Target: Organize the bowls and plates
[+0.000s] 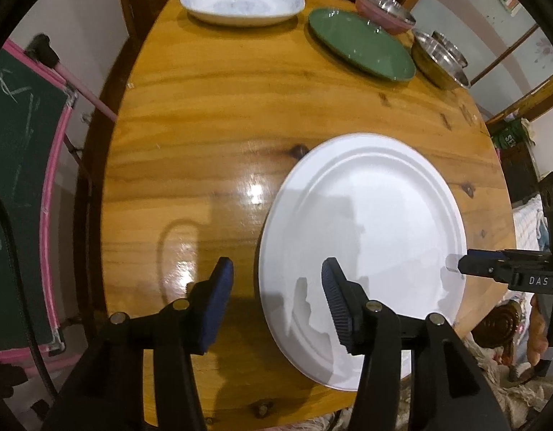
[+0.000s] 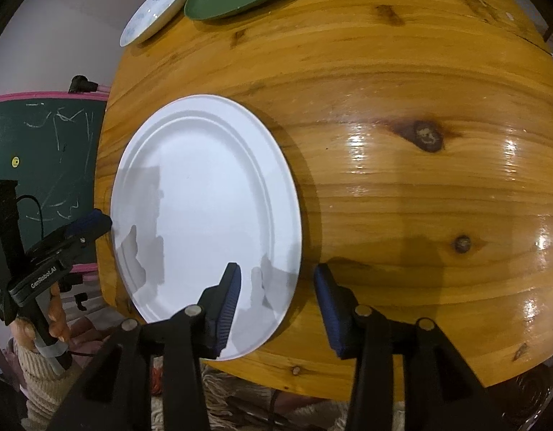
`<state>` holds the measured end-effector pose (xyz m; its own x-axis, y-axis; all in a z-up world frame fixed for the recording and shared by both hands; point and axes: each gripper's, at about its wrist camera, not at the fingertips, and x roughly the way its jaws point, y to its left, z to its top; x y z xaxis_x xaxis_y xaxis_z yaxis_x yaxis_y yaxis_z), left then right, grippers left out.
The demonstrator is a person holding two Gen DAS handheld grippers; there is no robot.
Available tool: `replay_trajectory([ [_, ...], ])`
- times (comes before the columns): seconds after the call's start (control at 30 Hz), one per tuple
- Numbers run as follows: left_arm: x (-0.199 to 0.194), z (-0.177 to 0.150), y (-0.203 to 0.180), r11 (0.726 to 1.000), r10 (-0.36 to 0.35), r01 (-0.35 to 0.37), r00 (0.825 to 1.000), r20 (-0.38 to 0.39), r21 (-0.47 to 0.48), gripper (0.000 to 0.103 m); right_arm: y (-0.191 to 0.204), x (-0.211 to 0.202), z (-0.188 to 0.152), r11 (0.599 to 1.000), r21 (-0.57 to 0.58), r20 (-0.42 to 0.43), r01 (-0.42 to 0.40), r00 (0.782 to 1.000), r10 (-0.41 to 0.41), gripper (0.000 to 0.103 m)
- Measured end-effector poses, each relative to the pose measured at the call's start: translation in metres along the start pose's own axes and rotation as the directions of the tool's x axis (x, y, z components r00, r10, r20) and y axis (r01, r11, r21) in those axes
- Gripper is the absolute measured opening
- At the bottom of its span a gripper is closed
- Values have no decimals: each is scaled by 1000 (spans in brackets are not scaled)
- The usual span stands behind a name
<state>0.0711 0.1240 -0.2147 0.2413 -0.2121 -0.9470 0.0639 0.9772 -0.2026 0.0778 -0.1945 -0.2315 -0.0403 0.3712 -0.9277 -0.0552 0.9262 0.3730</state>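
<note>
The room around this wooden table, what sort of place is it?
Most likely a dining corner in a home. A varnished wooden table holds a white plate, a green plate and steel bowls, and a pink-framed chalkboard stands beside it.

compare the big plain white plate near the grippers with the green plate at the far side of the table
The plain white round plate lies at the near table edge, between both open grippers; the green oval plate lies at the far side, beside steel bowls. The white plate has a ridged rim; the green plate looks smooth. Both lie flat and empty on the wooden table.
</note>
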Motion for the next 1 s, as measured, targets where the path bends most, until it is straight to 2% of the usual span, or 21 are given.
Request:
replay_trajectory([
  [0.23,-33,1,-9,1000,8,-10,994,109,26,50,0,-20,-2,1000,-17,56,22,998,-21,43],
  [0.33,-50,3,-17,1000,2,-6,988,156,22,50,5,-32,-2,998,-37,107,43,993,-39,43],
  [0.47,-67,5,-24,999,-15,9,984,179,32,50,12,-57,-3,997,-67,194,47,980,-33,43],
  [0.63,-87,17,-29,997,-70,67,987,143,26,51,22,-96,-5,994,-100,324,38,946,-3,43],
  [0.8,-116,32,-37,998,-57,55,980,190,18,51,30,-136,-2,990,-134,426,51,905,11,43],
  [0.83,-122,36,-39,998,-64,62,978,197,19,55,32,-144,0,987,-150,435,52,900,19,43],
  [0.93,-142,48,-44,997,-72,67,967,246,26,67,42,-162,-1,975,-183,473,124,881,-23,43],
  [1.0,-155,57,-48,998,-53,45,959,277,33,67,50,-176,0,959,-206,507,193,859,-64,43],
])
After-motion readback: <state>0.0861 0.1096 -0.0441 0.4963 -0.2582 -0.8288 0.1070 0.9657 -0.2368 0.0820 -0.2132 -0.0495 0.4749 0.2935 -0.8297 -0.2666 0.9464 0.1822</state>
